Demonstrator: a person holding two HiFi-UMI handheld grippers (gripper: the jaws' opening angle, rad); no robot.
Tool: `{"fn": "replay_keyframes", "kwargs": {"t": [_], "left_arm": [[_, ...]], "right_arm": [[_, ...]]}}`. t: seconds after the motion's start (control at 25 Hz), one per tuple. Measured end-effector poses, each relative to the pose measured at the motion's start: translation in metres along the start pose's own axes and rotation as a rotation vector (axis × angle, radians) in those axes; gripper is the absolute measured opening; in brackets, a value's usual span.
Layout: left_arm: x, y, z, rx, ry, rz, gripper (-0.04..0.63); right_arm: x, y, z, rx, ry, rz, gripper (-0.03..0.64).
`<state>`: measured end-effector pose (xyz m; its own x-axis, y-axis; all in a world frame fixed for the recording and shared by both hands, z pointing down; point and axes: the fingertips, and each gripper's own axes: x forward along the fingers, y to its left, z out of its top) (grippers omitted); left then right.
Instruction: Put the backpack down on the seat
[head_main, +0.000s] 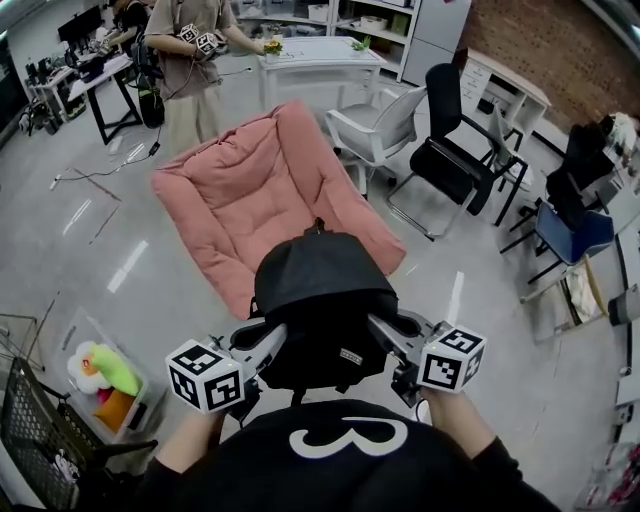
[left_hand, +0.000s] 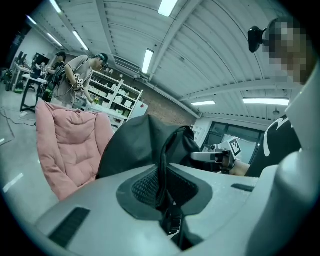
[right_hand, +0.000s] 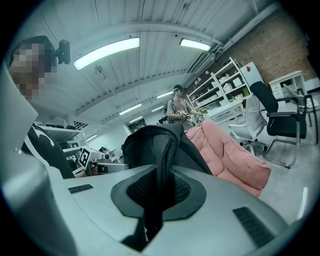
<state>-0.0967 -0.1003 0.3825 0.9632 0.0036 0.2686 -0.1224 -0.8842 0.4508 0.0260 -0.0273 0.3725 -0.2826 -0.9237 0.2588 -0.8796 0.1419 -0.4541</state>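
A black backpack (head_main: 320, 300) hangs in the air between my two grippers, just in front of the near edge of the pink padded seat (head_main: 260, 190). My left gripper (head_main: 275, 338) is shut on the backpack's left shoulder strap (left_hand: 162, 175). On the other side, my right gripper (head_main: 380, 328) is shut on the right strap (right_hand: 159, 190). The left gripper view has the backpack (left_hand: 140, 145) filling the middle and the pink seat (left_hand: 65, 145) behind it at the left. The right gripper view shows the seat (right_hand: 230, 155) to the right of the backpack (right_hand: 150, 142).
A white chair (head_main: 385, 125) and a black office chair (head_main: 450, 140) stand right of the seat. A person (head_main: 190, 60) stands behind it by a white table (head_main: 320, 55). A clear bin of toys (head_main: 105, 385) and a black wire basket (head_main: 40, 430) sit at my left.
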Motion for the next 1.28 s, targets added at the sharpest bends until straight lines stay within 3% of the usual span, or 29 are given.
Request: {"fn": "replay_keyframes", "kwargs": {"t": [0.52,0.84,1.28], "left_arm": [[0.039,0.056,0.027,-0.043,0.011,0.102,0.038],[0.074,0.094,0.043,-0.156,-0.039,0.236,0.037],[0.124,0.153,0.061,-0.236,-0.076,0.404,0.037]], "right_arm": [[0.069,-0.061,0.032,0.031,0.035,0.095,0.029],[0.124,-0.114,0.052,0.044,0.158,0.219,0.029],[0.193,-0.176,0.083,-0.002,0.259,0.358,0.029]]}}
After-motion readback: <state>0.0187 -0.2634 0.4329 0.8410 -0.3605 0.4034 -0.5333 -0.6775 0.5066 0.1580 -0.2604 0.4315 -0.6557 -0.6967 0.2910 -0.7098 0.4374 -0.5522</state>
